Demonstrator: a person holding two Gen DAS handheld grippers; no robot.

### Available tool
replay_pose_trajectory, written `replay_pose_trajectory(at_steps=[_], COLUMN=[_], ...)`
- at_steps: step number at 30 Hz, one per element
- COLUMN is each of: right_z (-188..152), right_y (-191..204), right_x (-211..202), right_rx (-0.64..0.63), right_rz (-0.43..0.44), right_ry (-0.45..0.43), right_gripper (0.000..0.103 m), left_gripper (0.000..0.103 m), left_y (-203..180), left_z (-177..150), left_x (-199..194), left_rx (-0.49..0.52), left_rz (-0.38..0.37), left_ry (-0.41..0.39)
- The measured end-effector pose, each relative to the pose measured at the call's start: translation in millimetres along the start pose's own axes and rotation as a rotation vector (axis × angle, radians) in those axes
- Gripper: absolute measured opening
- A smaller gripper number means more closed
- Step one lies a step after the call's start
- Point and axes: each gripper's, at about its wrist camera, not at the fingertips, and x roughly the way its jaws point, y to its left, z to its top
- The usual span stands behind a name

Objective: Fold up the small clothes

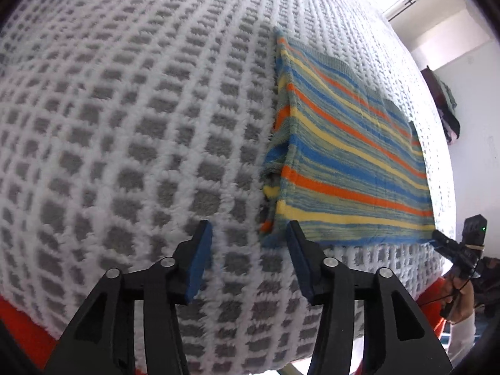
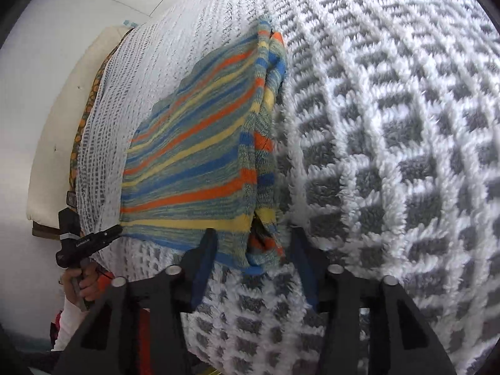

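Striped garment [image 1: 350, 168] lies partly folded on the checked blanket [image 1: 125, 125]; next fold pending, I judge.

Left gripper [image 1: 248, 259] and right gripper [image 2: 254, 264] both gape wide, holding nothing, at opposite near corners. Next: pinch the near hem. The bunched layer [image 2: 265, 225] tucked beneath may snag.

Orange, yellow, blue and grey-green striped garment [image 1: 350, 162] on white-and-grey checked fleece blanket [image 1: 125, 125].
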Motion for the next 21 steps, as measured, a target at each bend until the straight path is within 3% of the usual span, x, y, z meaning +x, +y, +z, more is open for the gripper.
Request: replay_pose_trajectory(at_steps=[3,6,10,12,15,21], right_z=[-4.7,-4.8,2.2,1.2,-2.5,-13.5], right_y=[2.4,12.1,52.6,75.7,113.5,90.7], right_x=[-26.2,-48.8,-62.5,-60.1,-30.9,14.7], right_rx=[-0.056,-0.106,-0.228,-0.292,-0.351,-0.254], right_rz=[-0.094,-0.164,-0.145,-0.102,-0.058,-0.053], right_ry=[-0.059,-0.131,-0.228,-0.251,-0.231,-0.144], right_gripper=[0.063,0.063,0.063,0.063,0.063,0.063], left_gripper=[0.058,0.059,0.059,0.059,0.063,0.063], left_y=[2.6,-10.9,-50.3,-72.3,-91.1,-88.5], left_z=[-3.1,0.4,10.1,8.1,1.2,-17.6], left_x=[-24.9,-39.0,-40.5,-31.2,-16.8,34.7], left_rx=[0.019,0.042,0.095,0.143,0.22,0.269], left_rz=[0.073,0.091,0.06,0.025,0.04,0.126], left_ry=[-0.078,-0.145,-0.198,-0.182,-0.161,-0.041])
